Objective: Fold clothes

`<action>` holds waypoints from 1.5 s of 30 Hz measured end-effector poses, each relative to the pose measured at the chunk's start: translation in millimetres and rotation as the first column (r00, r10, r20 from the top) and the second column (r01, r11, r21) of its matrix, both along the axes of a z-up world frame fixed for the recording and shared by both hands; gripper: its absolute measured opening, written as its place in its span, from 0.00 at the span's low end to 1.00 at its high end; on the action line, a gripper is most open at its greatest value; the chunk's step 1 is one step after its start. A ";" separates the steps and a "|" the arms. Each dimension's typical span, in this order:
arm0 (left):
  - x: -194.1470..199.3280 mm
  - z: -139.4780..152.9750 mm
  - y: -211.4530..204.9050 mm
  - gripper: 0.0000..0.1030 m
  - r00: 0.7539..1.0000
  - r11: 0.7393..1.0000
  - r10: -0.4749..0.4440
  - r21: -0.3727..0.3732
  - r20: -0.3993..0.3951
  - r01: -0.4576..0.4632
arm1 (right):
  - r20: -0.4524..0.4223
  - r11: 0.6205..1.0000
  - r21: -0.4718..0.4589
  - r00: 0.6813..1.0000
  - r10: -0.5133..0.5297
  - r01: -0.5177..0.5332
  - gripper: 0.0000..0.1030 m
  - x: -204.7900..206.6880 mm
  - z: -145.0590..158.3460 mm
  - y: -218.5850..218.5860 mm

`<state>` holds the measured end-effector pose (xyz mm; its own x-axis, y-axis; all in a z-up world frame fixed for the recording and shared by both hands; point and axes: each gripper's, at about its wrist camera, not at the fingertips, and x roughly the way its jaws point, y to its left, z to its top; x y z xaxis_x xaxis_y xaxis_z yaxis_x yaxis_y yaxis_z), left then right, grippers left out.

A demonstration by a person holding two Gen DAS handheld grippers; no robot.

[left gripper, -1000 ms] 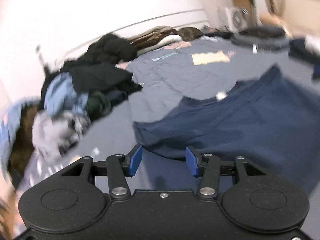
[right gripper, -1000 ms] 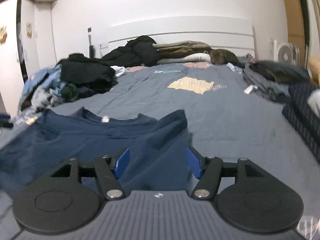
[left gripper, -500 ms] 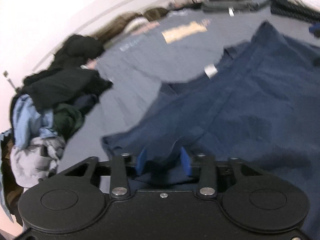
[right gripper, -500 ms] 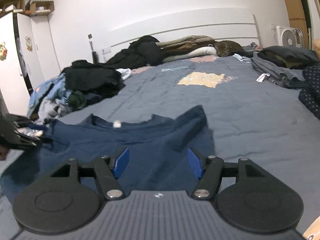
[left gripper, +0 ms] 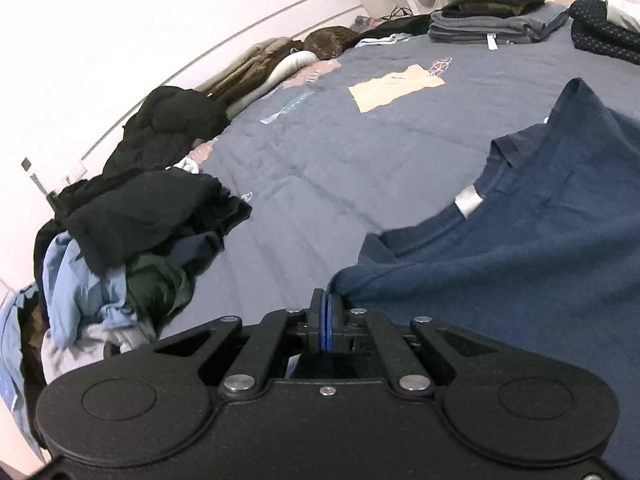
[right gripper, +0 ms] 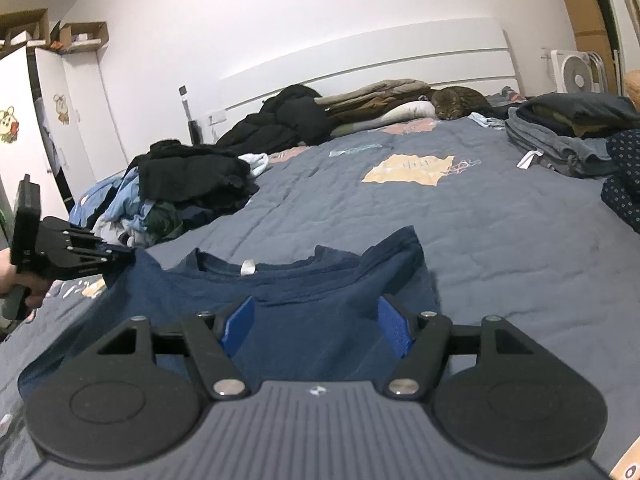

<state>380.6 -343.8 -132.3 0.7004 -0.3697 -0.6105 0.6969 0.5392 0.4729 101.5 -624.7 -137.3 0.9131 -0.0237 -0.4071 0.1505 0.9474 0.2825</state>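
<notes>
The navy T-shirt (right gripper: 320, 292) lies flat on the bed (right gripper: 500, 240), collar towards the headboard. The left tool (left gripper: 327, 322) is clamped on its left sleeve edge; the right tool (right gripper: 316, 326) hovers wide and empty over the shirt's right half (the nearer to the free sleeve).
</notes>
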 end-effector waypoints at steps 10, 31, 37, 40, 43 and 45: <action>10.9 12.6 -12.5 0.31 0.979 0.999 0.045 0.009 -0.200 -0.044 | -0.032 0.999 0.008 0.999 -0.035 0.035 0.66 0.1 -7.2 -8.5; -2.6 -36.6 -134.3 0.25 0.892 0.987 -0.137 0.019 -0.431 0.161 | 0.000 0.992 0.117 0.999 -0.044 0.044 0.66 -5.4 -4.0 -27.3; -12.5 -24.6 -133.1 0.04 0.913 0.984 -0.163 0.004 -0.373 0.178 | 0.008 0.991 0.130 0.999 -0.044 0.043 0.66 -6.2 -3.2 -28.3; -13.5 -8.7 -132.4 0.04 0.938 0.987 -0.161 -0.065 -0.308 0.148 | 0.015 0.990 0.132 0.999 -0.043 0.040 0.66 -7.0 -1.2 -27.4; -12.4 -4.4 -145.3 0.04 0.958 0.988 -0.149 -0.078 -0.244 0.134 | 0.015 0.991 0.131 0.999 -0.042 0.040 0.66 -6.7 -1.0 -26.7; -12.0 -14.3 -158.8 0.06 0.968 0.992 -0.124 -0.022 -0.216 0.122 | 0.016 0.991 0.130 0.999 -0.042 0.040 0.66 -6.5 -0.8 -26.3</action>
<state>368.6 -502.5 -146.6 0.5005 -0.4505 -0.7393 0.8434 0.4466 0.2988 95.0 -651.0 -138.2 0.9198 -0.0092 -0.3923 0.1819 0.8958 0.4055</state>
